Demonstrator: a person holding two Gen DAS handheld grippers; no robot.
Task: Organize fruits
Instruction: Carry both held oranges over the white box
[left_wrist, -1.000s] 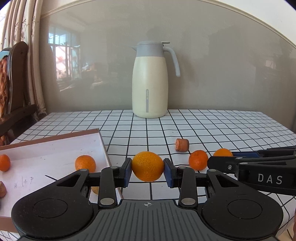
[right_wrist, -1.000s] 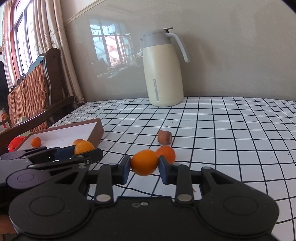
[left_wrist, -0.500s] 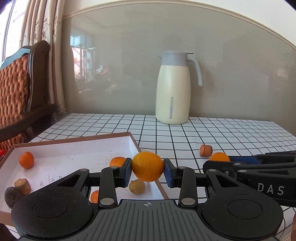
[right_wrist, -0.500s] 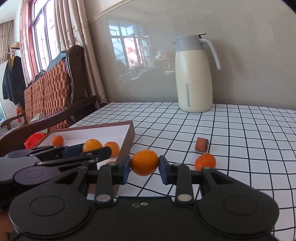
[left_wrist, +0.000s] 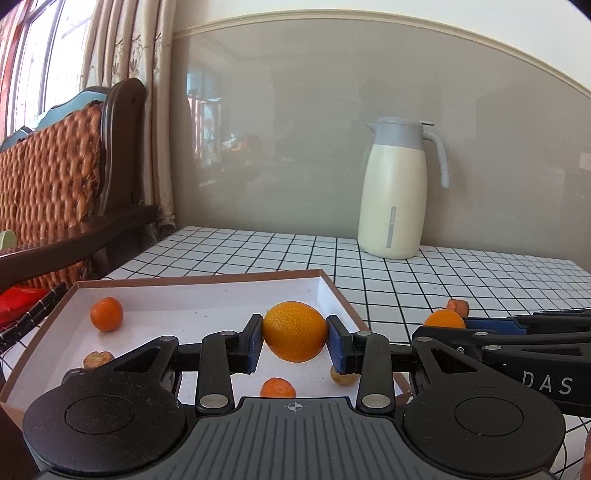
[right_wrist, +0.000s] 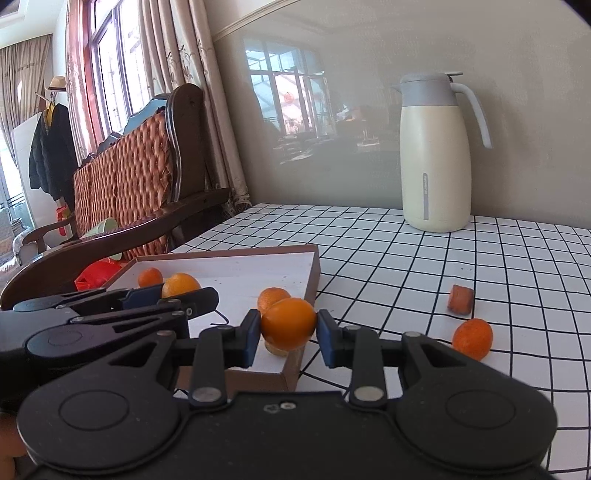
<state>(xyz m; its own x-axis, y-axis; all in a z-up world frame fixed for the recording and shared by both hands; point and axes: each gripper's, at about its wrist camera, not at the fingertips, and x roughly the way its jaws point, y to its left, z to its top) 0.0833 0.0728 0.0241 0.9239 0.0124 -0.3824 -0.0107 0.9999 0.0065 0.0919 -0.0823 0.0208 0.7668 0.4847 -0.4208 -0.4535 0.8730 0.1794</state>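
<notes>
Left tool (left_wrist: 294, 341) is clamped on an orange (left_wrist: 294, 330), blue pads pressing both sides, held above the tray (left_wrist: 207, 281) near its right wall. Right tool (right_wrist: 287, 332) grips a second orange (right_wrist: 289, 323), also pinched between blue pads, hovering over the tray's near right corner (right_wrist: 291, 373).

In the left view, the right tool's fingers (left_wrist: 491, 334) reach in from the right, its orange (left_wrist: 444, 319) showing just above them. In the right view, the left tool (right_wrist: 162, 299) comes in from the left over the tray with its orange (right_wrist: 181, 284).

Loose in the tray: a small orange (left_wrist: 106, 314) near the far left; a brownish fruit (left_wrist: 98, 359) at the left, part hidden by the tool; a small orange piece (left_wrist: 277, 387) near the front; a yellowish-brown fruit (left_wrist: 341, 376) by the right wall behind the right pad. The right view shows one more orange (right_wrist: 271, 297) in the tray right behind the held one.

On the checked table (right_wrist: 406, 266), outside the tray: an orange (right_wrist: 472, 338) and just beyond it a small reddish-brown cylinder piece (right_wrist: 461, 299), apart from each other. A cream jug (right_wrist: 436, 155) with grey lid stands at the back by the wall. A wicker chair (right_wrist: 125, 184) sits left of the table.
</notes>
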